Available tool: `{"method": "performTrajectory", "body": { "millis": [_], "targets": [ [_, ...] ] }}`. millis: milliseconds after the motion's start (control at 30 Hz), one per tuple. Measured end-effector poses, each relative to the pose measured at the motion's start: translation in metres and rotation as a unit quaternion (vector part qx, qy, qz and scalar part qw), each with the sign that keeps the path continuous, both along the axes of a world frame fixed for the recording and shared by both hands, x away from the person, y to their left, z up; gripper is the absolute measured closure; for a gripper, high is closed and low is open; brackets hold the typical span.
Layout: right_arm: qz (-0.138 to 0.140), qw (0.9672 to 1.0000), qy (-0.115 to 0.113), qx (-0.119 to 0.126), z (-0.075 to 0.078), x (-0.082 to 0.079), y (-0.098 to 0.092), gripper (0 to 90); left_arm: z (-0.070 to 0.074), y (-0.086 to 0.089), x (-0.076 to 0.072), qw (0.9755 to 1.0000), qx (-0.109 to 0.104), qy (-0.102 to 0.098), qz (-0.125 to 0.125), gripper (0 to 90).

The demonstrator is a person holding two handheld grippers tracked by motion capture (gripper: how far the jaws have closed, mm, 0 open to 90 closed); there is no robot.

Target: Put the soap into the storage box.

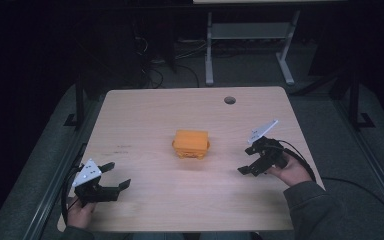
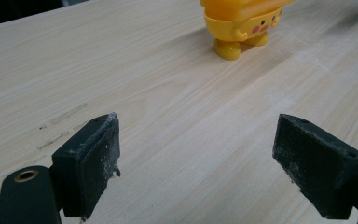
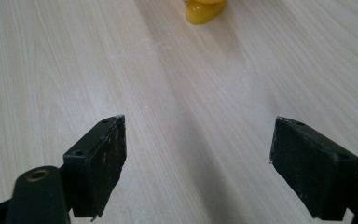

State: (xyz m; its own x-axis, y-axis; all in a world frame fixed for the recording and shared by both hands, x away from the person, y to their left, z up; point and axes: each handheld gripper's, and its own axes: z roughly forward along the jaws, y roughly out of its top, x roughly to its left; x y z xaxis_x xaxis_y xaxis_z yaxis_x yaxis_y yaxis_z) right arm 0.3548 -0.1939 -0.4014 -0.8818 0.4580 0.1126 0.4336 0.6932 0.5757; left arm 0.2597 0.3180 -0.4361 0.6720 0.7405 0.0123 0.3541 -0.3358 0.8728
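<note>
Standing alone near the middle of the desk (image 1: 130, 120), the yellow toy (image 1: 191, 144) is a small boxy figure on stubby feet, with a face and pink cheeks that show in the left gripper view (image 2: 242, 25). Neither claw touches it.

The main risk, as I judge it, is a knock rather than a grip. The toy looks light and rides on narrow feet, so a claw arriving too low or off-centre could push it along the smooth wood or tip it over before the jaws close. A second risk is both claws converging at once and clashing across the toy, since they flank it from opposite sides. A pinch on the rounded feet instead of the flat-sided body could also let it squirt free.

The left claw (image 1: 115, 176) sits well apart from the toy, toward the person's near-left corner of the desk, jaws spread wide with only bare wood between them (image 2: 196, 158). From its own camera the toy stands far ahead and somewhat to the right of the gap.

The right claw (image 1: 252, 166) is to the toy's right and a little nearer the person, also clearly apart from it and also spread wide (image 3: 196, 158). In its view only a yellow foot (image 3: 204, 10) peeks in at the top, roughly in line with the gap.
</note>
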Motion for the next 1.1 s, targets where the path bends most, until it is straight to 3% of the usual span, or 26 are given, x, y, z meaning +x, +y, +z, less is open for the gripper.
{"method": "performTrajectory", "body": {
  "millis": [433,1100],
  "targets": [
    [-0.025,0.9996,-0.002,0.012,-0.004,-0.018,-0.019,17.9,0.0,0.0,0.0,1.0,0.002,0.001,0.0,14.3],
    [-0.051,0.9984,0.006,0.023,-0.031,-0.058,-0.043,17.8,-0.002,-0.002,0.0,1.0,0.003,0.004,-0.001,14.3]
  ]
}}
